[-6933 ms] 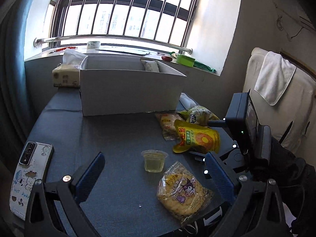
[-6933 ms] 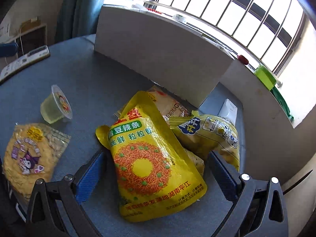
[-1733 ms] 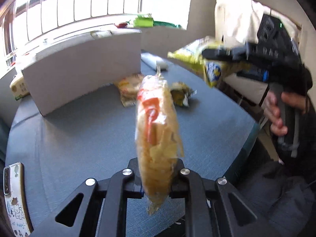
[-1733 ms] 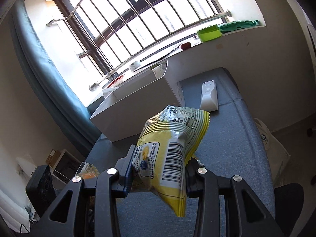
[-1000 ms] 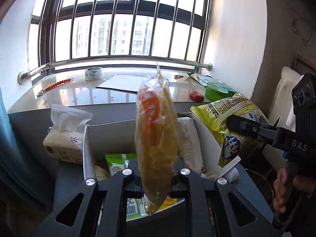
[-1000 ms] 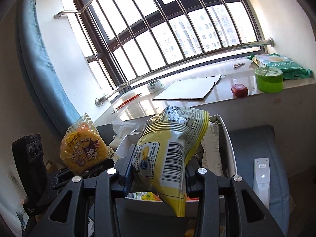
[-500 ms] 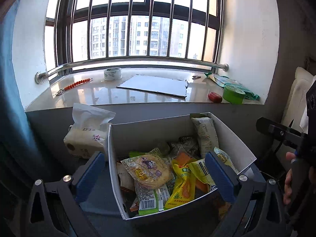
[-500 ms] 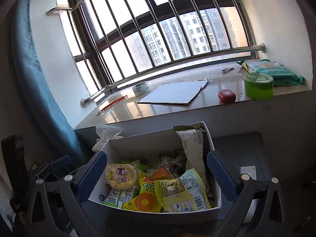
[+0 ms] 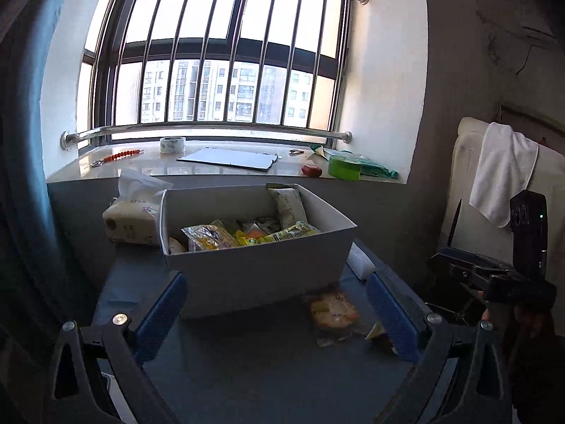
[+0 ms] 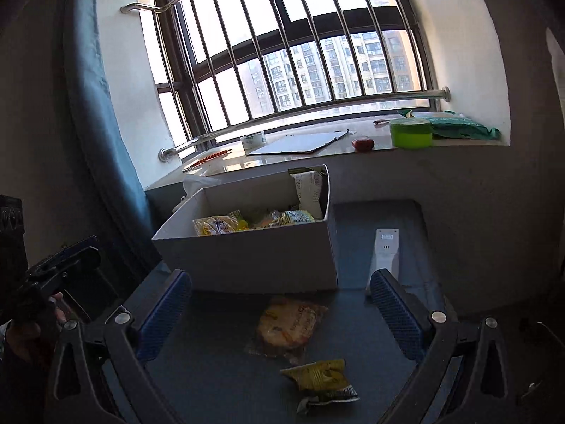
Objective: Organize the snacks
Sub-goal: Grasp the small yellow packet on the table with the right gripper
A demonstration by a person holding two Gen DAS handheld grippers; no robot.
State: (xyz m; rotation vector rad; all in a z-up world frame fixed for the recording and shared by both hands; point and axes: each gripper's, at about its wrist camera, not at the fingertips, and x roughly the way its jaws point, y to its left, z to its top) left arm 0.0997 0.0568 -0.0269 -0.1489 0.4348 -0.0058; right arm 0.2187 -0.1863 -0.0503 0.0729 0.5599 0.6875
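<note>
Your left gripper [image 9: 275,312] hangs over the near part of the blue-grey counter [image 9: 247,360], jaws spread wide with nothing between them. Your right gripper [image 10: 280,312] is the same: jaws wide, holding nothing.

Nearest you, between the right gripper's blue pads [image 10: 395,314], a small yellow-green packet [image 10: 319,378] lies crumpled on the counter. Just beyond it a clear packet with a pale round biscuit [image 10: 287,325] lies flat, close to the front wall of the box but apart from it. In the left view that same biscuit packet [image 9: 333,312] sits toward the right pad.

Farther on stands the white box [image 10: 247,258], open at the top. Several yellow and green snack bags [image 9: 212,236] lie inside, and a pale tall packet [image 9: 289,205] leans upright in its far right corner. To the right of the box a white remote [image 10: 385,251] lies on the counter. A tissue pack [image 9: 132,217] sits just to the left of the box.

Beyond, on the windowsill, you have a roll of tape [image 9: 172,145], a flat grey board [image 9: 229,159], a small red thing [image 9: 311,170] and a green tub [image 9: 344,166].
</note>
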